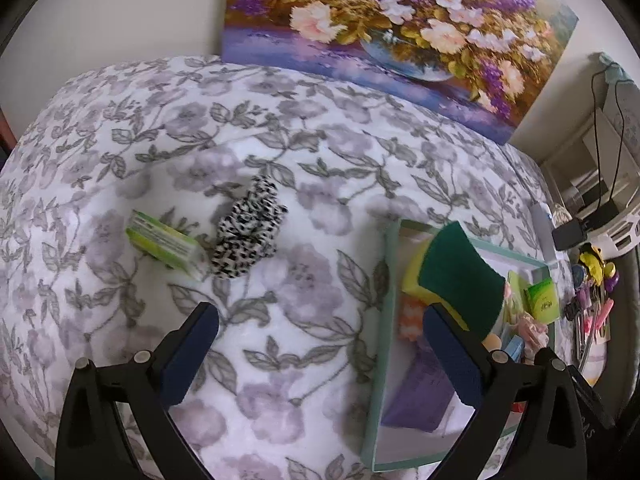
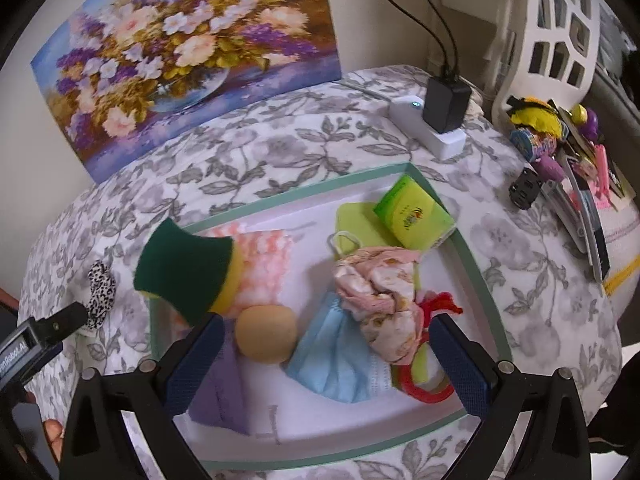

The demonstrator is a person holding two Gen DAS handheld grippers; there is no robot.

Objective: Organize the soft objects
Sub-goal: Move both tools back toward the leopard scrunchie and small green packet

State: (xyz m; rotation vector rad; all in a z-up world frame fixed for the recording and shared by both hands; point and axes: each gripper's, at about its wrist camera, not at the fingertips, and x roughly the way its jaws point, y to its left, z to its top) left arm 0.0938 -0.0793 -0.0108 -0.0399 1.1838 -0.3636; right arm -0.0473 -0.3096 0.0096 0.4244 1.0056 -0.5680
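A green-and-yellow scouring sponge (image 2: 186, 270) hangs above the left edge of the mint-rimmed tray (image 2: 304, 190), apparently free of both tools: the right gripper (image 2: 328, 360) stands spread wide over the tray with nothing between its jaws, and the left gripper (image 1: 320, 356) is likewise released, parted over the flowered blanket (image 1: 280, 128). The sponge looks to be mid-drop into the tray, where a tan puff (image 2: 266, 334), a blue face mask (image 2: 340, 360), crumpled pink cloth (image 2: 380, 296), a purple cloth (image 2: 224, 392) and a green tissue pack (image 2: 414, 214) already lie.

Two items wait outside, to the tray's left: a leopard-print scrunchie (image 1: 248, 228) touching a second green tissue pack (image 1: 166, 244). The scrunchie, soft and lumpy, is best pinched across its bunched middle, the jaws coming down from above.

Only the left camera shows that second pack; only the right shows the tray's full contents and the charger (image 2: 444, 104) on the far side.
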